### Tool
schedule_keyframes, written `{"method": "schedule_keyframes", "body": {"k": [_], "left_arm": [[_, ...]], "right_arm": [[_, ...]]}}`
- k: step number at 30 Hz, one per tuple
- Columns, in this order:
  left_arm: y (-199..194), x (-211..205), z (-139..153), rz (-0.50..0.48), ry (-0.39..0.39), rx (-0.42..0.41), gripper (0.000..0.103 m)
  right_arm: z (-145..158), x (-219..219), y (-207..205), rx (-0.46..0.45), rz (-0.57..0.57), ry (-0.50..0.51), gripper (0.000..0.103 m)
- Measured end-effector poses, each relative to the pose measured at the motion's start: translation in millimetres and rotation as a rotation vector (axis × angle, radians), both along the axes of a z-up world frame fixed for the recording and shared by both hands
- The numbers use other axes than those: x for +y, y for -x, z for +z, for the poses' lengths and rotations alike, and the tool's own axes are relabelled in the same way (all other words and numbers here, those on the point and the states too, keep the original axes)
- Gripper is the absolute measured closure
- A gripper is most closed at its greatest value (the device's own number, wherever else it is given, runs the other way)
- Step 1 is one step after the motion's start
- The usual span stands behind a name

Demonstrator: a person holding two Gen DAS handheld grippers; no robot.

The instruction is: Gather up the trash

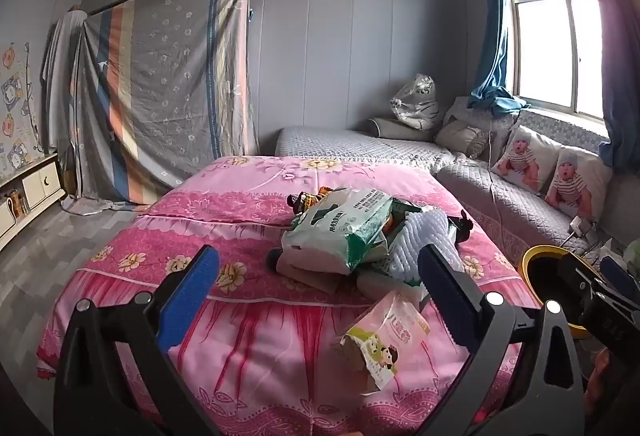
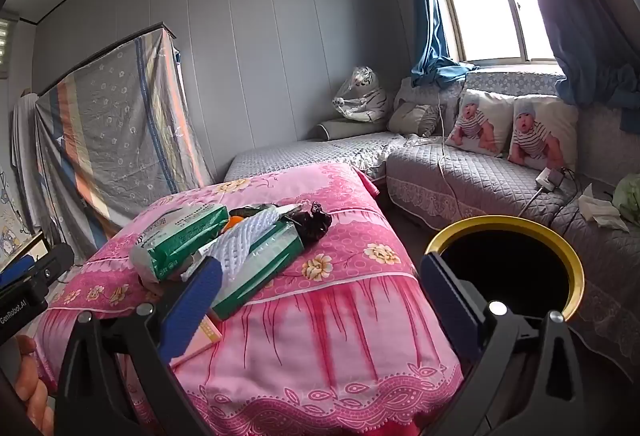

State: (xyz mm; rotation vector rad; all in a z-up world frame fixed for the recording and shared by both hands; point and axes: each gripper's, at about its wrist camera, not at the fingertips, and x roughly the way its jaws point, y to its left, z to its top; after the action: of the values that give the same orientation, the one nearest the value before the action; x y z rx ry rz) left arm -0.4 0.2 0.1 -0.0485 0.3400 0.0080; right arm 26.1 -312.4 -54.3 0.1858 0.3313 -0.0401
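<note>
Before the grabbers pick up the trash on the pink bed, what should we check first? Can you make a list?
1. Left gripper open and empty: ok.
2. Right gripper open and empty: ok.
3. Yellow-rimmed bin open and close by: ok.
4. Small pink packet lies apart from the pile, easy to reach: ok.
5. Green-and-white packs stacked crookedly, may slide: not ok.
6. Bin has room inside: cannot tell, too dark.
</note>
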Motion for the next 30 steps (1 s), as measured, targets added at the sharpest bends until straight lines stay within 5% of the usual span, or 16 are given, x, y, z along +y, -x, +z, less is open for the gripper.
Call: {"method": "schedule_keyframes", "body": {"k": [30], "left_arm": [[-2.6, -2.4, -2.2, 0.001, -0.002, 0.013, 0.008]], "right_arm": [[3.0, -6.1, 1.6, 0.009, -0.006, -0.006, 0.007]]}}
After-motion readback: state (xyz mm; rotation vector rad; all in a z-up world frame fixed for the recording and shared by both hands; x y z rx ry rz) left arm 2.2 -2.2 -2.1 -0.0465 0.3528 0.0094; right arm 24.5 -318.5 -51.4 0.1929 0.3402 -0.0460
